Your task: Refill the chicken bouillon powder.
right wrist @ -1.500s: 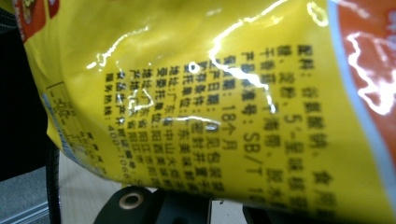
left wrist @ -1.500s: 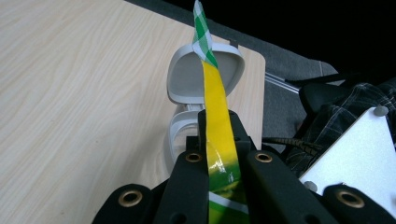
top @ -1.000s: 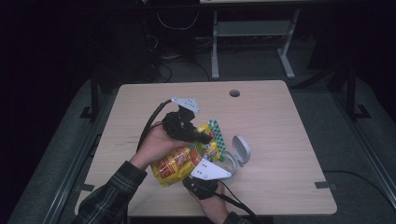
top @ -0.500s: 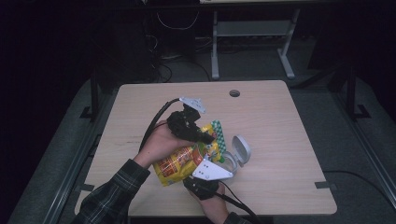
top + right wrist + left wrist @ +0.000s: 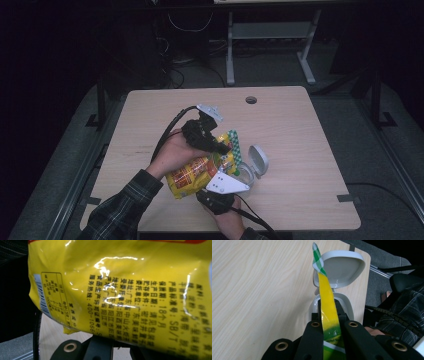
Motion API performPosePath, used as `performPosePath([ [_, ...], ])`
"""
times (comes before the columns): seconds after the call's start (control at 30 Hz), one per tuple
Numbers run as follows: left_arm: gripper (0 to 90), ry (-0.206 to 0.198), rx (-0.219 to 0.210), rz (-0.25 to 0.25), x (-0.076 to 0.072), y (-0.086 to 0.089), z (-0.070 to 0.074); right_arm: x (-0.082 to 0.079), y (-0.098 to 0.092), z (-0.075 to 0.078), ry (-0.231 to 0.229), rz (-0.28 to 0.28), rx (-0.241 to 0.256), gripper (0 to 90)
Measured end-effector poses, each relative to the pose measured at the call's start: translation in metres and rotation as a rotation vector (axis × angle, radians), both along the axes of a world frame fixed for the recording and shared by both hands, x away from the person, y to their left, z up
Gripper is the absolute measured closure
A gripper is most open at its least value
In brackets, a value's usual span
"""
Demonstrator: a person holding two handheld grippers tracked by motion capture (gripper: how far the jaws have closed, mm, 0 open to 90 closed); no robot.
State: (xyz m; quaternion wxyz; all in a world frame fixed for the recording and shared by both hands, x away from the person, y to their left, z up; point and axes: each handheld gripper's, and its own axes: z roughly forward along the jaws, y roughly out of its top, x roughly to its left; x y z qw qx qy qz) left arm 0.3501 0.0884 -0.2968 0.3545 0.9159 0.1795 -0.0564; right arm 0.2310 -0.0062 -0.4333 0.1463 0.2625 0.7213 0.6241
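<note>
A yellow snack bag (image 5: 192,175) with a green-checked top strip (image 5: 234,145) is held just above the wooden table (image 5: 300,130). My left gripper (image 5: 222,148) comes in from the upper left. In the left gripper view, my left gripper (image 5: 329,311) is shut on the bag's top strip (image 5: 325,290), which stands up between the jaws. My right gripper (image 5: 220,187), under its grey plate, holds the bag's lower end from the near side. The bag's printed back (image 5: 130,290) is very close in the right gripper view, its bottom edge running down between the jaws.
A white container (image 5: 256,162) with its flip lid open lies right of the bag, and its lid (image 5: 339,267) shows just beyond my left gripper's jaws. A cable hole (image 5: 251,100) sits near the table's far edge. Bare tabletop lies on the left and right.
My left gripper has shifted slightly to the right with the bag's top still pinched. The right gripper and the container have stayed where they were.
</note>
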Motion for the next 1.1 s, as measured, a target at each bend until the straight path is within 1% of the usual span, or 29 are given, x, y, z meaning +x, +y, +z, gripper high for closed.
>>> performPosePath([
  [0.17,89.6,0.0,0.015,0.001,-0.0002,-0.0035,-0.0002,-0.0007,-0.0002,0.0002,-0.001,0.002,0.003,89.8],
  [0.27,89.6,-0.002,0.012,0.0,-0.0003,-0.0044,0.0004,-0.0006,-0.0009,0.0005,-0.002,0.0,0.006,89.8],
  [0.5,89.6,0.001,0.019,0.002,-0.0006,-0.0064,0.0008,-0.0005,-0.0019,0.0007,-0.001,0.0,0.012,89.8],
  [0.63,89.6,0.0,0.025,-0.004,0.0004,-0.0076,0.0003,0.0,-0.0025,0.0005,0.003,0.003,0.014,89.8],
  [0.8,89.6,0.0,0.024,-0.005,0.0001,-0.0076,0.0004,-0.0001,-0.0027,0.0004,0.002,0.003,0.014,89.8],
  [0.97,89.6,-0.002,0.024,-0.002,-0.0005,-0.0076,0.0004,-0.0003,-0.0026,0.0005,0.001,0.005,0.014,89.8],
  [1.1,89.6,0.006,0.028,0.007,-0.0001,-0.0083,-0.0005,-0.0003,-0.0024,-0.0001,0.008,0.007,0.022,89.8],
])
